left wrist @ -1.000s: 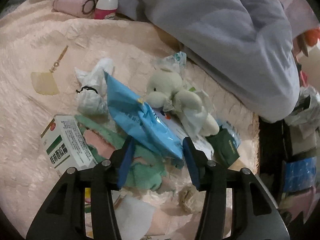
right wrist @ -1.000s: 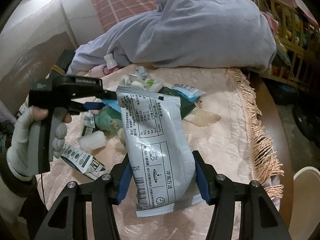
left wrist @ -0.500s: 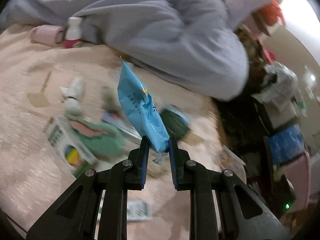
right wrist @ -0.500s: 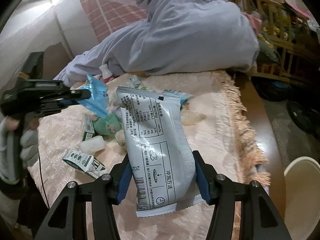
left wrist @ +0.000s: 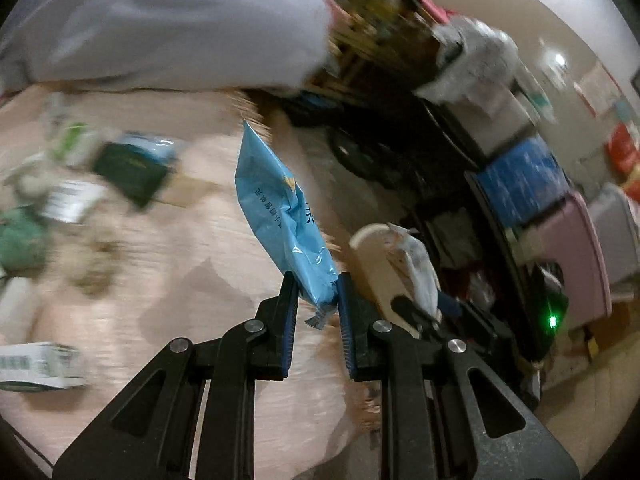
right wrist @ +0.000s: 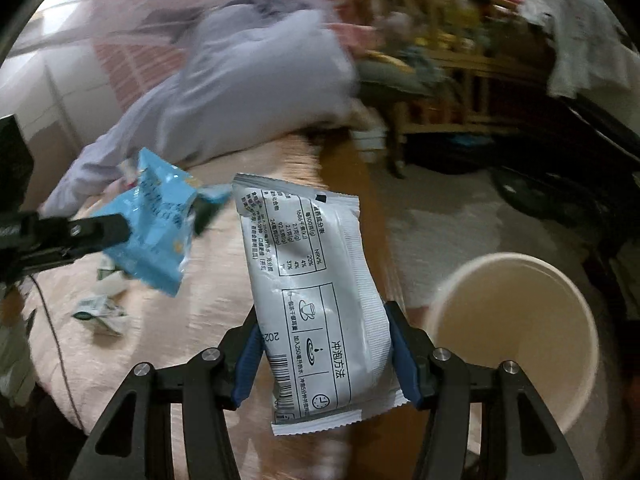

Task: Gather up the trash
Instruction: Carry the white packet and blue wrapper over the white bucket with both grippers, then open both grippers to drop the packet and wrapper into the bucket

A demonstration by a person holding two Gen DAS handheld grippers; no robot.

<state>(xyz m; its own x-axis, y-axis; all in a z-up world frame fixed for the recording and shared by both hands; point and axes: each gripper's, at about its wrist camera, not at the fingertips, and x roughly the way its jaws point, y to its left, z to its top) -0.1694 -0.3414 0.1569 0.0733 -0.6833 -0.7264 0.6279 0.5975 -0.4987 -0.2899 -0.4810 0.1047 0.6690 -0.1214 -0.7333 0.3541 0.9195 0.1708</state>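
Observation:
My left gripper (left wrist: 317,292) is shut on the lower end of a crumpled blue wrapper (left wrist: 282,216), which stands up between the pads above the bed's edge. The same blue wrapper (right wrist: 148,232) shows at the left of the right wrist view, held by the left gripper (right wrist: 120,232). My right gripper (right wrist: 322,356) is shut on a silver-white sachet (right wrist: 316,284) with printed text, held upright. A cream round bin (right wrist: 516,344) sits open just right of the sachet; the bin (left wrist: 376,264) also appears beyond the blue wrapper, with the sachet over its rim.
More litter lies on the pink bedspread (left wrist: 160,300): a dark green packet (left wrist: 130,170), a white carton (left wrist: 40,364), crumpled papers (right wrist: 100,312). A grey duvet (left wrist: 168,20) is heaped behind. Stacked boxes and furniture (left wrist: 520,176) crowd the floor to the right.
The left gripper closed on the blue wrapper, lifted it off the pile and swung right toward the bed's edge. The right gripper carried the sachet right, bringing the bin into view.

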